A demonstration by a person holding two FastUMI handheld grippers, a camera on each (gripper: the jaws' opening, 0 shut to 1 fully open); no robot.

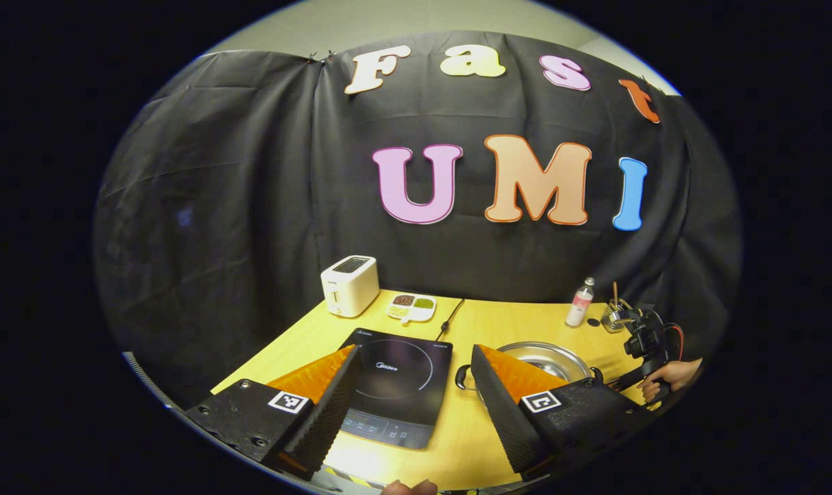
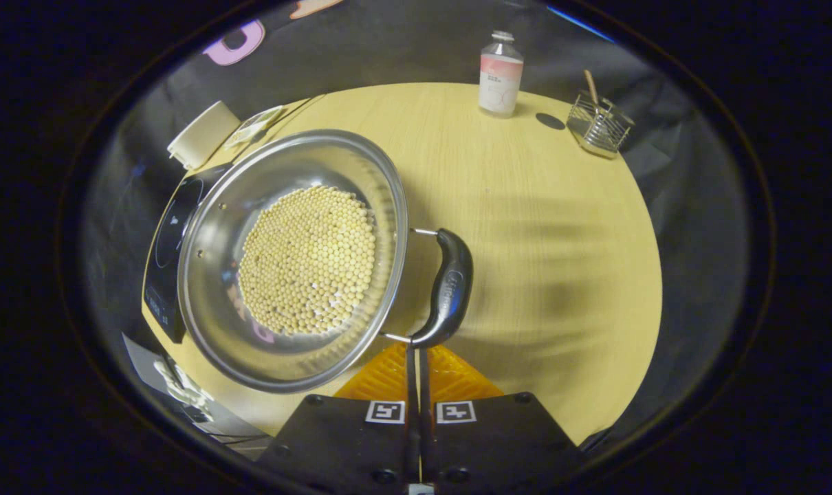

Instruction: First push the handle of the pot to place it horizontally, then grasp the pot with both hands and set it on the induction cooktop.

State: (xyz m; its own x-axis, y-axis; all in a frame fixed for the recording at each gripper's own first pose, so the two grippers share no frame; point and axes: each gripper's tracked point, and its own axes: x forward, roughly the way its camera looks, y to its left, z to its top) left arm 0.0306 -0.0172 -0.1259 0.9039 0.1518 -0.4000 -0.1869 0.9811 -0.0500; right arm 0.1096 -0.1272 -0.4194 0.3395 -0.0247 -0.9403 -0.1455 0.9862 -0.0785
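Observation:
A steel pot [image 2: 292,261] with pale round beans inside stands on the yellow table [image 2: 526,206], to the right of the black induction cooktop [image 2: 168,254]. Its black side handle [image 2: 447,289] faces my right gripper [image 2: 416,352], which is shut with its tips right at the handle's near end; nothing is between the fingers. In the left gripper view, my left gripper [image 1: 414,357] hangs open above the table's front, with the cooktop [image 1: 399,385] between its fingers and the pot [image 1: 543,357] behind the right finger. The pot's other handle [image 1: 463,377] points toward the cooktop. The right gripper [image 1: 646,340], held by a hand [image 1: 670,378], sits beyond the pot.
A white toaster [image 1: 349,285] and a divided snack dish [image 1: 411,307] stand at the back left. A small bottle [image 2: 500,75] and a wire basket [image 2: 598,124] stand at the back right. The cooktop's cord [image 1: 450,316] runs toward the wall. Bare tabletop lies right of the pot.

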